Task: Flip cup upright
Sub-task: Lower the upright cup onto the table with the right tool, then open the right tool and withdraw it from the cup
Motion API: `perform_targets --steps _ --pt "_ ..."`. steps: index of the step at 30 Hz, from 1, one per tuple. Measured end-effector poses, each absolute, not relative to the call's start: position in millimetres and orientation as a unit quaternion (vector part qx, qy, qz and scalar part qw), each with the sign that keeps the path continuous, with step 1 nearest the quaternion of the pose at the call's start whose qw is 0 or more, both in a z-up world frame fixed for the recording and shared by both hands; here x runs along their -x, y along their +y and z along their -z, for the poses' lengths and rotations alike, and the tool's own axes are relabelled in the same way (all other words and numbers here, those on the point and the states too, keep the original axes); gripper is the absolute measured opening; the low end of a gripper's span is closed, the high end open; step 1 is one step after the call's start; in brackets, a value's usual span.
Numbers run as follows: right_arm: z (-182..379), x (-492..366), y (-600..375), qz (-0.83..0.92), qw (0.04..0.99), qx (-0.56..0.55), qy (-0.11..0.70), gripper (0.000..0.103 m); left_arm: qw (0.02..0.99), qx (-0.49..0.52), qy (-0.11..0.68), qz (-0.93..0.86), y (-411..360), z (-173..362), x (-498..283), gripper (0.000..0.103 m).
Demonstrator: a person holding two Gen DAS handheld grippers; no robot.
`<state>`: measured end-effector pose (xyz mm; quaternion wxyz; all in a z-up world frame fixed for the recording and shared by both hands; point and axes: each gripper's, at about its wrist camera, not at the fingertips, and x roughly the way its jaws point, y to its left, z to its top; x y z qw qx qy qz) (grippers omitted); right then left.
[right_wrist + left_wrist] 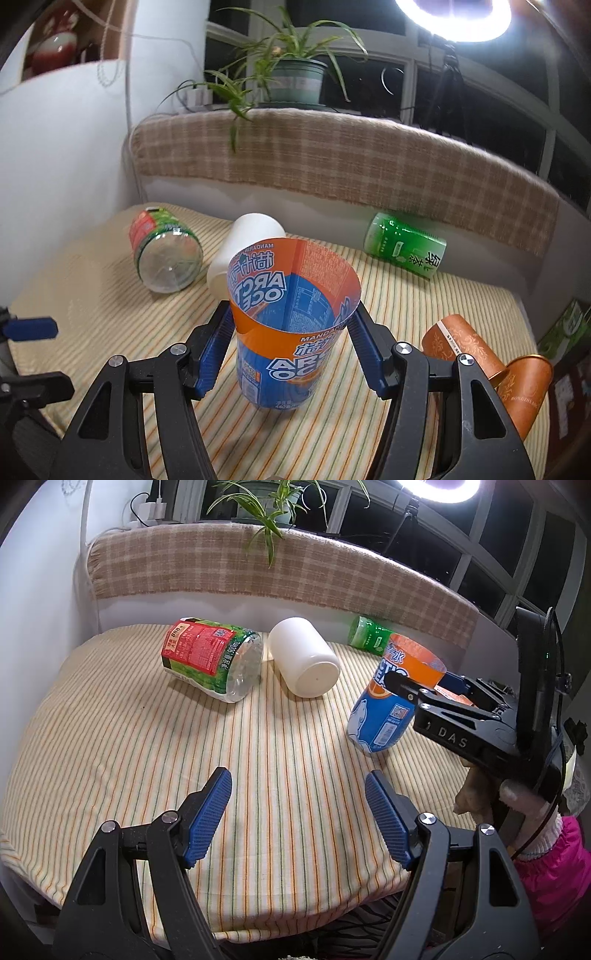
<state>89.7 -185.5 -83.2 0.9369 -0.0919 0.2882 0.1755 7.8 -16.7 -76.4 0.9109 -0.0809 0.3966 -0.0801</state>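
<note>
The orange-and-blue cut-bottle cup point(291, 325) stands mouth up on the striped cloth, tilted a little. My right gripper point(293, 328) is shut on the cup, blue pads against both sides of its upper wall. In the left wrist view the cup point(391, 698) is at the right, with the right gripper point(417, 686) clamping it. My left gripper point(299, 812) is open and empty, low over the table's front edge, well left of the cup.
A white cup point(304, 661) and a clear red-green-labelled cup point(214, 657) lie on their sides at the back. A green cup point(404, 247) lies by the plaid cushion point(332, 158). Two copper paper cups point(480, 354) lie at the right edge.
</note>
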Motion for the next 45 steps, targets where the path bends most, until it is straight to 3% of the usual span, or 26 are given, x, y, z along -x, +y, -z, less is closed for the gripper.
perform_targets --steps 30,45 --pt "71.9 -73.1 -202.5 -0.197 0.935 0.037 0.293 0.072 0.915 0.078 0.389 0.078 -20.9 70.8 -5.0 0.077" --pt "50.1 -29.3 -236.0 -0.175 0.941 -0.039 0.286 0.072 0.947 0.053 0.309 0.065 -26.4 32.9 -10.9 0.077"
